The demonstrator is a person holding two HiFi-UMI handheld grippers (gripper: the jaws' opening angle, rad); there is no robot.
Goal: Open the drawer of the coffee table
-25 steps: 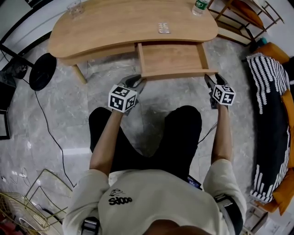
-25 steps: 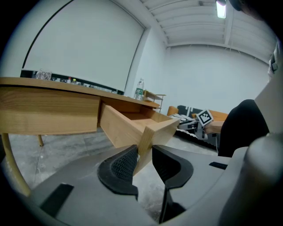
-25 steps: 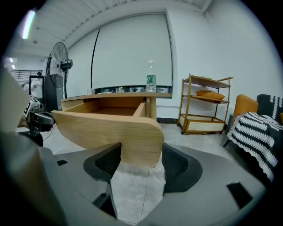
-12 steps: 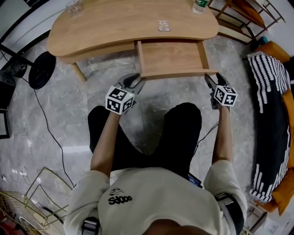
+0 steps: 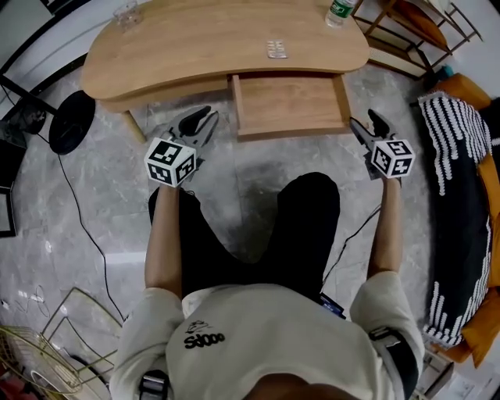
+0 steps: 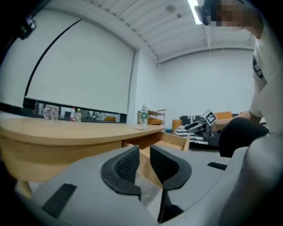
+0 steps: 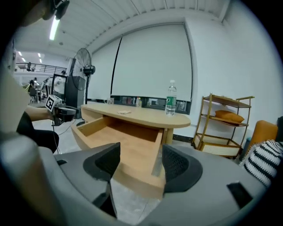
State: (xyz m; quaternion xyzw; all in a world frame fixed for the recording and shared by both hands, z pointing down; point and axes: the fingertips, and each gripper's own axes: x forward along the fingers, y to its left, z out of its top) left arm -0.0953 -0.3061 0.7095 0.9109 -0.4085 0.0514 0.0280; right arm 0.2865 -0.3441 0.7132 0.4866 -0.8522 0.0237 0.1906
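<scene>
**Coffee-table drawer, pulled out; both hand-held grippers off it**

Setting: grey marbled floor (image 5: 258, 160), white walls, and a pale blind drawn down behind.

Desk (image 5: 195, 39): light wood with a curved top.
- A bottle (image 5: 341, 11) stands at its right end.
- A glass (image 5: 127, 14) stands at its left end.
- A small flat packet (image 5: 276, 49) lies near the front edge.

Drawer (image 5: 289, 101): under the desk's front edge, drawn out toward the seated person. Its wooden floor and side walls are in plain sight.

Left hand-held gripper (image 5: 199, 122): off to the left of the drawer and apart from it, over the floor. Its jaws have just been closing and now stand a narrow gap apart. Nothing is between the pads.

Right hand-held gripper (image 5: 367, 123): near the drawer's right front corner, not touching it. Its jaws are spread wide and hold nothing. In its own view the drawer shows beyond the gap.

Surroundings:
- A standing fan (image 7: 84, 62) is left of the desk.
- A wooden shelf (image 7: 223, 119) is to its right.
- A black-and-white striped cushion (image 5: 461, 156) lies at the far right.
</scene>
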